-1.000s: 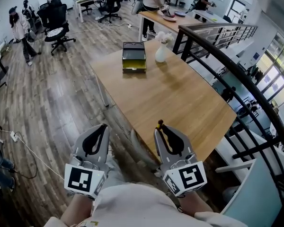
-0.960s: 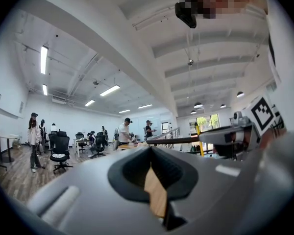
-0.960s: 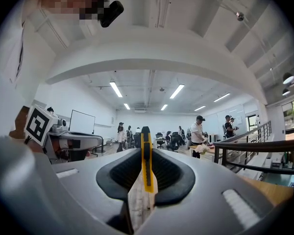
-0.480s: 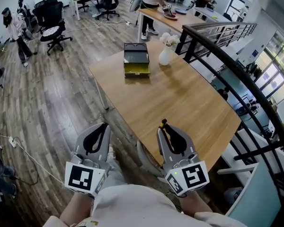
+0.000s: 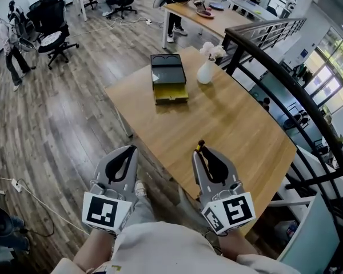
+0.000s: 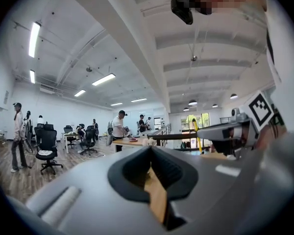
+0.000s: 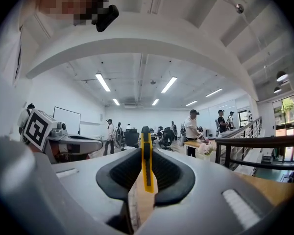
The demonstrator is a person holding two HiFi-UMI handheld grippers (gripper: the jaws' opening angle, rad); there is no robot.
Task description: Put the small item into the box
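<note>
A dark box (image 5: 167, 73) with a yellow lower part sticking out at its front stands on the far end of the wooden table (image 5: 228, 124). My right gripper (image 5: 201, 149) hovers over the table's near corner, shut on a slim yellow utility knife (image 5: 201, 146). In the right gripper view the knife (image 7: 146, 160) stands upright between the closed jaws. My left gripper (image 5: 131, 149) is held left of the table, above the wood floor, shut with nothing in it; in the left gripper view its jaws (image 6: 151, 152) meet.
A white vase with flowers (image 5: 206, 70) stands right of the box. A black railing (image 5: 286, 90) runs along the table's right side. Office chairs (image 5: 50, 39), another desk (image 5: 217, 16) and several people are farther back.
The table and box have drawn nearer and lower in the head view. Both grippers keep their pose and stay shut, the knife still in the right one.
</note>
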